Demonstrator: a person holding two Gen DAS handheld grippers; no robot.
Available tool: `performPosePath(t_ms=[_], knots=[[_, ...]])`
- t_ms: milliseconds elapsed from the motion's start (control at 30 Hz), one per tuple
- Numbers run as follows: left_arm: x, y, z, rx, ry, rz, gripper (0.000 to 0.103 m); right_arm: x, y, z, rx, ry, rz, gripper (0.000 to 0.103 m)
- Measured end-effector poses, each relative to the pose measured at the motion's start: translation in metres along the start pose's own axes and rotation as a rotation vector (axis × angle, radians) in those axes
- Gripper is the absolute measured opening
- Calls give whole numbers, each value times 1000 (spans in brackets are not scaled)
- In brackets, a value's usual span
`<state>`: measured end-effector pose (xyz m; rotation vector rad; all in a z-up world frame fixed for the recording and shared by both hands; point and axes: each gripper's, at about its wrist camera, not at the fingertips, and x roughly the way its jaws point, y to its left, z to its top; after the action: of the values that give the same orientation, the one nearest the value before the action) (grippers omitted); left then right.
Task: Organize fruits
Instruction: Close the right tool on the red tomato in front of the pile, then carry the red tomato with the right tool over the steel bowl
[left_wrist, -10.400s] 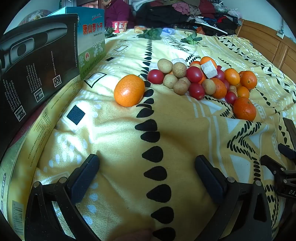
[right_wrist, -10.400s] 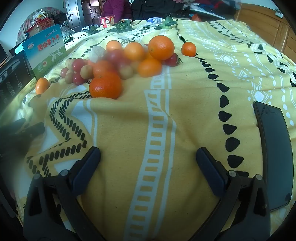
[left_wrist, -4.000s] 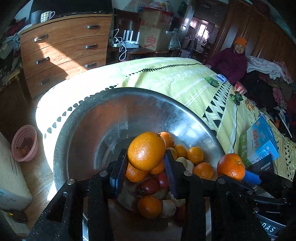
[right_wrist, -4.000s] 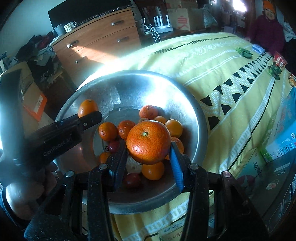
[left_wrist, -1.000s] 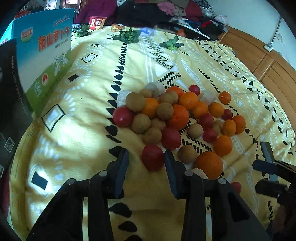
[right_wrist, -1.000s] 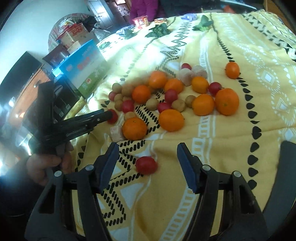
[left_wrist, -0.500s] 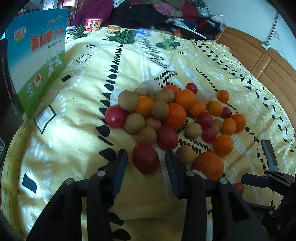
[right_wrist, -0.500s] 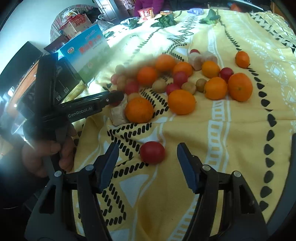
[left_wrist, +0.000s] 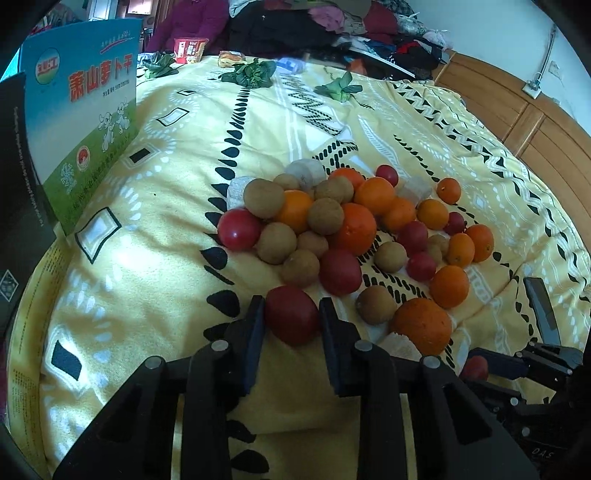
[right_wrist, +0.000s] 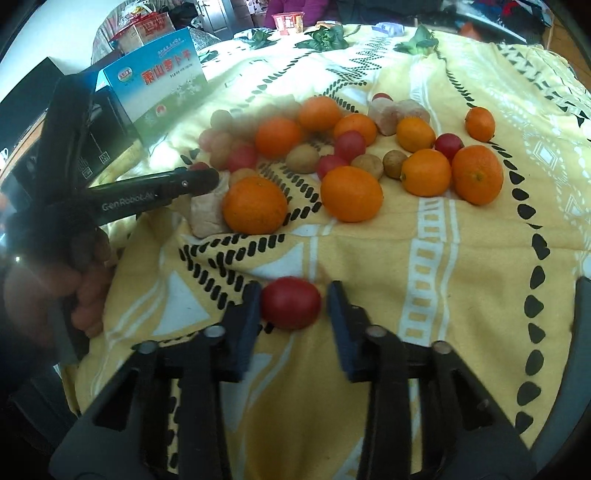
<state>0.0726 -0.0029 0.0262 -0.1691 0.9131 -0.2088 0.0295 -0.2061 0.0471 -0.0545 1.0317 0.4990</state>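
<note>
Left wrist: left gripper (left_wrist: 291, 319) jaws just closed onto red fruit (left_wrist: 291, 319) at near edge of pile (left_wrist: 332, 221) on blanket (left_wrist: 147, 258), easiest reach.

Right wrist: right gripper (right_wrist: 291, 304) jaws just closed; left pad touched stray red fruit (right_wrist: 291, 302), sliver of gap at right pad, apart from oranges (right_wrist: 351, 198).

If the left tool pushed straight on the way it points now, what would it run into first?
The left tool, already closed on a red tomato, would probably meet the brown round fruit and the next red tomato just beyond; depth is uncertain.
</note>
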Motion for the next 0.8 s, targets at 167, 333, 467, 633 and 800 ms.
performPosePath(t_ms=[167,333,467,633,800], knots=[[-32,-3,5,-2,-50,-2,29,-18,4,3,10,-47,-6,32],[-87,1,21,-11,-130,22,29,-45,23,26,-20,-110,-11,32],[-149,28,33,-61,-233,72,29,-62,59,59,-71,-155,-6,32],[-228,82,37,-134,-347,195,29,-74,136,104,-199,-202,29,32],[-297,154,20,-242,-434,323,29,-76,240,135,-366,-236,94,32]])
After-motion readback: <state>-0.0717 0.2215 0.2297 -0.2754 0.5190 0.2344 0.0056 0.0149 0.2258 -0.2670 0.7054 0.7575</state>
